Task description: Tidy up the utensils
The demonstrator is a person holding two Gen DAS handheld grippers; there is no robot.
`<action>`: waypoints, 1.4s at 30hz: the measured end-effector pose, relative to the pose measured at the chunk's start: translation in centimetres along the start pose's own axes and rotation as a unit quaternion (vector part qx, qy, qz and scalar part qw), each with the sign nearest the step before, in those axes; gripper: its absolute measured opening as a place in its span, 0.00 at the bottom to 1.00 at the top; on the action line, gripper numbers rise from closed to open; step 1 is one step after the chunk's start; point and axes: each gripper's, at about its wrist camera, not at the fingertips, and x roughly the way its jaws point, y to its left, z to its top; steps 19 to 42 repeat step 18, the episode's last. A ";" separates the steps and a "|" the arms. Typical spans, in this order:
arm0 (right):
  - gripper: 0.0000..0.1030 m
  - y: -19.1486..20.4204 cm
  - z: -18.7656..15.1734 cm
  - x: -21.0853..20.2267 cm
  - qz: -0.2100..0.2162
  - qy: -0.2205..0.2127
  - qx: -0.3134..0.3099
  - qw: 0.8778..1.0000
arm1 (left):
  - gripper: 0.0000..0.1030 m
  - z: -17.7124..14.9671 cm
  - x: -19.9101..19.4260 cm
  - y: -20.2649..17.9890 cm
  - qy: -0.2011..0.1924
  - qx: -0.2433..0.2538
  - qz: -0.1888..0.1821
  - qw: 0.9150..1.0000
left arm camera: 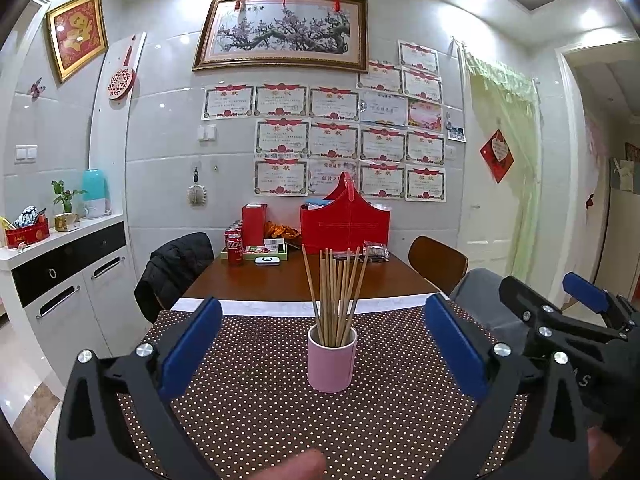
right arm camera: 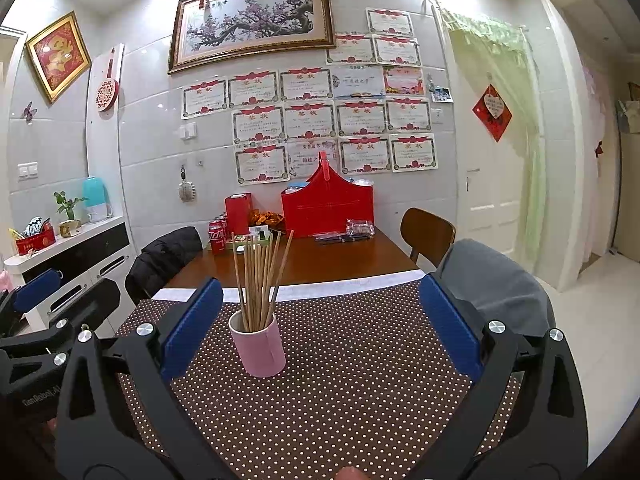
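Observation:
A pink cup (left arm camera: 331, 362) stands upright on the brown dotted cloth (left arm camera: 260, 400) and holds several wooden chopsticks (left arm camera: 336, 292). My left gripper (left arm camera: 322, 332) is open and empty, with its blue pads on either side of the cup and nearer the camera. In the right wrist view the cup (right arm camera: 259, 346) and chopsticks (right arm camera: 260, 276) stand left of centre. My right gripper (right arm camera: 320, 316) is open and empty, to the right of the cup. The right gripper also shows at the right edge of the left wrist view (left arm camera: 560, 312).
The wooden table (left arm camera: 296, 280) carries cola cans (left arm camera: 234, 246), a red box (left arm camera: 254, 224), a red basket (left arm camera: 346, 220) and packets at its far end. Chairs stand at both sides, one with a black jacket (left arm camera: 172, 272), one with a grey cover (right arm camera: 492, 280). A white cabinet (left arm camera: 60, 280) stands left.

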 end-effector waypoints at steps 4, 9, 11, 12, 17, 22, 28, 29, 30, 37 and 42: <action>0.94 -0.1 0.0 0.1 0.001 0.000 0.001 1.000 | 0.97 0.0 0.0 0.0 -0.001 -0.001 -0.003 1.000; 0.94 -0.1 -0.2 0.2 0.000 0.003 0.002 1.000 | 0.97 0.0 0.0 -0.4 -0.003 0.002 -0.002 1.000; 0.94 -0.3 -0.3 0.3 0.001 0.005 0.004 1.000 | 0.97 -0.1 0.2 -0.5 -0.001 0.001 -0.003 1.000; 0.94 -0.4 -0.3 0.3 0.002 0.005 0.005 1.000 | 0.97 -0.1 0.2 -0.6 -0.001 0.002 -0.001 1.000; 0.94 -0.5 -0.4 0.3 0.002 0.006 0.005 1.000 | 0.97 -0.4 0.5 -1.0 0.002 0.010 0.013 1.000; 0.94 -0.6 -0.4 0.3 0.002 0.007 0.006 1.000 | 0.97 -0.5 0.4 -1.0 0.002 0.011 0.015 1.000; 0.94 -0.6 -0.4 0.3 0.002 0.007 0.006 1.000 | 0.97 -0.5 0.4 -1.0 0.002 0.011 0.015 1.000; 0.94 -0.6 -0.4 0.3 0.002 0.007 0.006 1.000 | 0.97 -0.5 0.4 -1.0 0.002 0.011 0.015 1.000; 0.94 -0.6 -0.4 0.3 0.002 0.007 0.006 1.000 | 0.97 -0.5 0.4 -1.0 0.002 0.011 0.015 1.000; 0.94 -0.6 -0.4 0.3 0.002 0.007 0.006 1.000 | 0.97 -0.5 0.4 -1.0 0.002 0.011 0.015 1.000; 0.94 -0.6 -0.4 0.3 0.002 0.007 0.006 1.000 | 0.97 -0.5 0.4 -1.0 0.002 0.011 0.015 1.000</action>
